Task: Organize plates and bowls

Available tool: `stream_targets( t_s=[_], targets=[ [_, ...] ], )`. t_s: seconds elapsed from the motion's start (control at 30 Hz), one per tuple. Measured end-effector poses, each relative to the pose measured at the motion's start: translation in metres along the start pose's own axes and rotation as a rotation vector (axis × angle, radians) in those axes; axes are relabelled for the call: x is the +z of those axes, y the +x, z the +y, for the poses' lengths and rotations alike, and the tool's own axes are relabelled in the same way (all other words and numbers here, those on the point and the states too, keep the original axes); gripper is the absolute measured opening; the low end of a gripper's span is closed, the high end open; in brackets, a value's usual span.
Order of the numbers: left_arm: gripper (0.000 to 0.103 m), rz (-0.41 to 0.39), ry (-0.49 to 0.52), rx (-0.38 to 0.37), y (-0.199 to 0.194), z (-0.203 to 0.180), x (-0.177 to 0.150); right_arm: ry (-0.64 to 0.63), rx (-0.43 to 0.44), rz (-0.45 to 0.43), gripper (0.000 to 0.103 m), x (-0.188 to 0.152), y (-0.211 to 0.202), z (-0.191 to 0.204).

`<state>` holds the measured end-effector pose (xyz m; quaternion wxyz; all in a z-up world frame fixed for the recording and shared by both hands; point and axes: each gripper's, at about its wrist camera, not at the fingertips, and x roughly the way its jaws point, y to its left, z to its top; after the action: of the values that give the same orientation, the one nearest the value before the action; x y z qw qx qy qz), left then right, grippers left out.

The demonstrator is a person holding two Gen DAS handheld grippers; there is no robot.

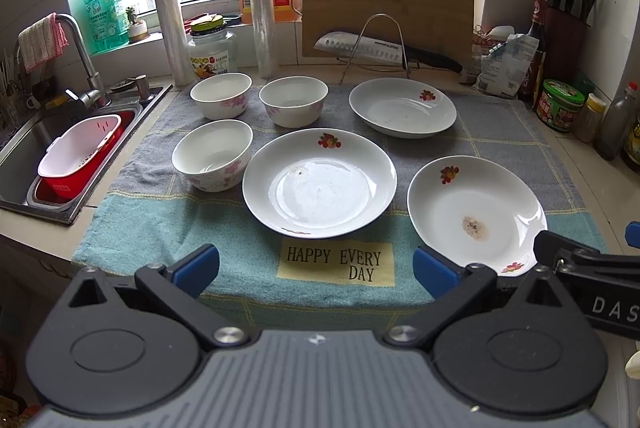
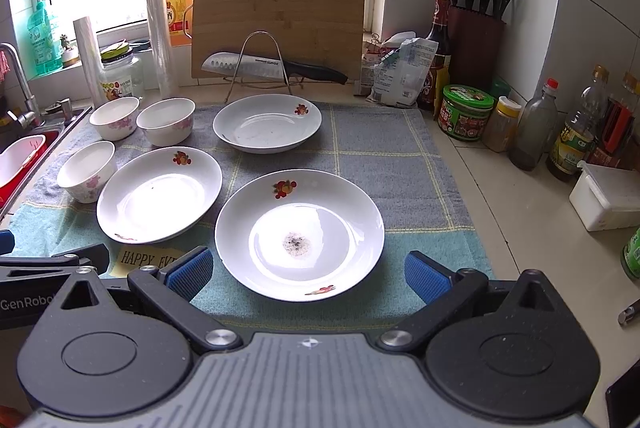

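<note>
A: How far along was the sorting?

B: By my reading, not begun. On the checked towel (image 1: 140, 211), three plates lay singly: one (image 1: 319, 183) just behind the "HAPPY EVERY DAY" label (image 1: 336, 262), one stained plate (image 2: 299, 234) to the label's right, one (image 1: 402, 106) far behind it.

A: And the bowls?

B: Three bowls, left and behind the label: the nearest (image 1: 213, 154) touching the middle plate, two more (image 1: 221, 95) (image 1: 293, 101) side by side further back. None nested.

A: The tools?

B: The left gripper (image 1: 316, 270) and right gripper (image 2: 306, 272) were both spread wide, holding nothing, hovering at the towel's near edge.
</note>
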<state>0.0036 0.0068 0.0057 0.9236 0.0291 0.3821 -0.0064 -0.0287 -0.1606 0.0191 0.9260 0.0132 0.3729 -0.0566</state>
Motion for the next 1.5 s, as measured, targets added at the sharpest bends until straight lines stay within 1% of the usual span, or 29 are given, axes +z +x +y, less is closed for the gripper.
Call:
stream_targets(
  t_s=[0.6, 0.97, 1.03, 1.17, 1.27, 1.33, 1.5],
  targets=[
    [0.102, -0.002, -0.001, -0.001, 0.000, -0.003, 0.003, -0.003, 0.001, -0.006, 0.103, 0.002, 0.000, -0.001],
    [0.102, -0.006, -0.003, -0.057, 0.009, 0.000, 0.006, -0.013, 0.012, -0.015, 0.103, 0.005, 0.006, -0.004],
    [0.102, -0.005, 0.000, -0.057, 0.012, 0.001, 0.006, -0.022, 0.010, -0.023, 0.103, 0.005, 0.009, -0.004],
    [0.102, -0.007, -0.003, -0.063, 0.018, 0.003, 0.006, -0.022, 0.032, -0.044, 0.103, 0.006, 0.014, -0.011],
    [0.102, -0.024, -0.030, -0.088, 0.022, 0.008, 0.006, -0.036, 0.048, -0.061, 0.103, 0.004, 0.018, -0.015],
    [0.102, -0.036, -0.045, -0.090, 0.025, 0.010, 0.006, -0.056, 0.062, -0.073, 0.103, -0.001, 0.022, -0.017],
    [0.102, -0.025, -0.024, -0.098, 0.035, 0.011, 0.008, -0.087, 0.100, -0.063, 0.103, -0.015, 0.038, -0.025]
  ],
)
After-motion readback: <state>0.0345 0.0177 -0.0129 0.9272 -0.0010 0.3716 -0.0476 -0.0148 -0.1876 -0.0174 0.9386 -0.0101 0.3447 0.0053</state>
